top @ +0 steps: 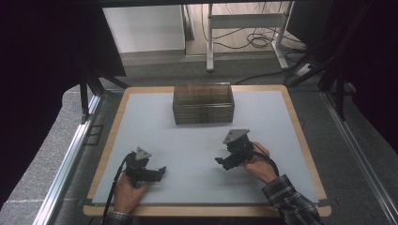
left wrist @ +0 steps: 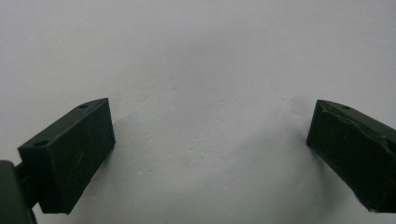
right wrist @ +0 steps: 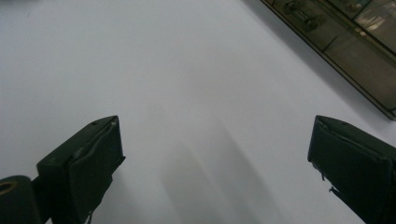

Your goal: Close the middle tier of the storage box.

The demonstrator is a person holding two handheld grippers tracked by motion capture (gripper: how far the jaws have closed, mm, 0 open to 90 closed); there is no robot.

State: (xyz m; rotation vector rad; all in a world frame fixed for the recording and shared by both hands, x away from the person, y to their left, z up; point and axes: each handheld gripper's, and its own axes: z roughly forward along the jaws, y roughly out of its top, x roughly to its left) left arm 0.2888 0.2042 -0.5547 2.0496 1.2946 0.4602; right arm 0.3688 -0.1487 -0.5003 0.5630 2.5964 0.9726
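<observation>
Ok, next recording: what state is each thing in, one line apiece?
left claw: open, empty, low over the mat.
right claw: open, empty, apart from the box.
clear box: upright at the far side of the mat, untouched; contents too unclear to tell.
grey mat: flat on the table.

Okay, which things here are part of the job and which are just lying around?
In the job:
left hand-held gripper, open
right hand-held gripper, open
clear box

Just there:
mat
table frame behind
floor cables
</observation>
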